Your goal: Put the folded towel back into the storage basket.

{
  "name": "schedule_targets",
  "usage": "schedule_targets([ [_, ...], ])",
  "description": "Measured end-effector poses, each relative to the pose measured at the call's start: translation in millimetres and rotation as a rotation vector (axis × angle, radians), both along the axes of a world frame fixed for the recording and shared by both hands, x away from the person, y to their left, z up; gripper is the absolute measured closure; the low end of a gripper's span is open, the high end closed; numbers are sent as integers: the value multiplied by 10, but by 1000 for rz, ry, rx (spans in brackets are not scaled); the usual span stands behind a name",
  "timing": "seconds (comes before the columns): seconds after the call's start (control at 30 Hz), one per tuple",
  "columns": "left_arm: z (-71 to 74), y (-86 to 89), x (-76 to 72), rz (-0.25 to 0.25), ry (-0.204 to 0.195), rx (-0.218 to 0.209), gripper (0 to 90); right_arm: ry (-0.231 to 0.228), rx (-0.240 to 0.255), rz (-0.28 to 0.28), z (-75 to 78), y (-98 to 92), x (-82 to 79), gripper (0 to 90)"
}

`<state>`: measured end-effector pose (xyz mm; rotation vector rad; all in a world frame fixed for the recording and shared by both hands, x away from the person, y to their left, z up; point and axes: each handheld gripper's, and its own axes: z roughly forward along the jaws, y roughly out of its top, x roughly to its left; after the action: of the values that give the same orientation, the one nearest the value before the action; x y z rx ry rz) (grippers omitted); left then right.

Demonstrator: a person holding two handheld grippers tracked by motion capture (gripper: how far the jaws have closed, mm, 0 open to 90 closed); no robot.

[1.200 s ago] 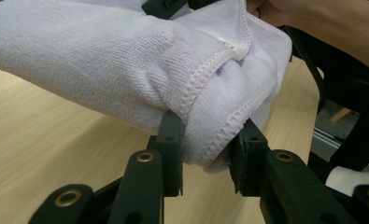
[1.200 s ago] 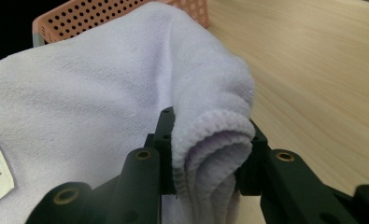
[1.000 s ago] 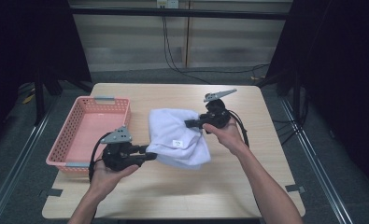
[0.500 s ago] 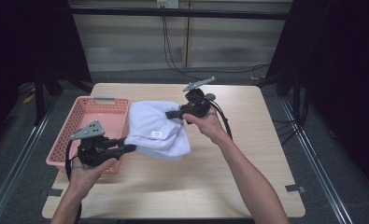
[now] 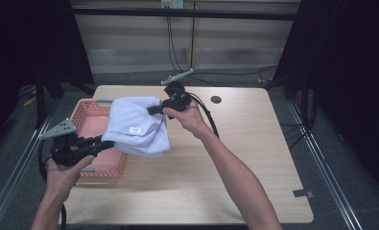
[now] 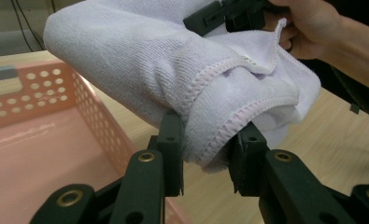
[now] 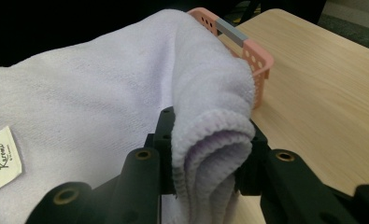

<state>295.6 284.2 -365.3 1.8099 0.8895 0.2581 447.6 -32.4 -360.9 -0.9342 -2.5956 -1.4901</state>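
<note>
A folded pale lilac towel (image 5: 136,125) with a small white label hangs in the air between both grippers, partly over the pink basket (image 5: 88,117). My left gripper (image 5: 108,143) is shut on its near folded edge; in the left gripper view the towel (image 6: 210,100) is pinched between the black jaws (image 6: 205,161). My right gripper (image 5: 154,109) is shut on the far folded corner, and the right gripper view has the thick fold (image 7: 210,140) squeezed between its jaws (image 7: 209,154). The basket rim (image 7: 247,49) lies just beyond that fold.
The perforated pink basket stands on the left side of the wooden table (image 5: 235,158), its floor (image 6: 42,154) bare. A dark round hole (image 5: 216,99) sits near the table's far edge. Cables trail from both grippers. Dark floor surrounds the table.
Both hands have carried the towel leftward and slightly up, from the middle of the table to above the basket's right side. Both grips have stayed as they were.
</note>
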Motion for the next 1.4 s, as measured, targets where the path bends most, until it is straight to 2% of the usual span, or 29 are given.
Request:
schedule_targets([
  [0.1,-8,93,-9,21,4,23,694,3,-1,3,-10,123,16,676],
  [0.2,-4,213,-14,53,6,19,695,9,2,6,10,238,48,676],
  [0.27,4,318,-16,70,14,-8,696,10,-1,24,35,332,55,676],
  [0.37,12,448,-29,101,19,-10,697,6,3,40,61,465,65,676],
  [0.53,18,625,-13,143,24,1,698,13,-7,32,72,701,124,676],
  [0.67,40,788,-10,162,27,-11,698,24,-8,29,73,876,151,677],
  [0.83,10,945,3,199,45,26,699,15,-30,23,52,1090,151,676],
  [1.03,-50,1104,10,229,80,59,699,32,-34,28,-68,1314,204,676],
  [1.1,-76,1130,10,238,87,55,699,44,-28,28,-151,1378,225,676],
  [1.23,-267,1220,55,262,130,78,697,55,-41,6,-311,1491,229,676],
  [1.3,-333,1259,73,280,147,64,697,68,-35,1,-378,1507,238,676],
  [1.4,-394,1284,106,292,164,84,698,70,-44,-15,-456,1549,218,676],
])
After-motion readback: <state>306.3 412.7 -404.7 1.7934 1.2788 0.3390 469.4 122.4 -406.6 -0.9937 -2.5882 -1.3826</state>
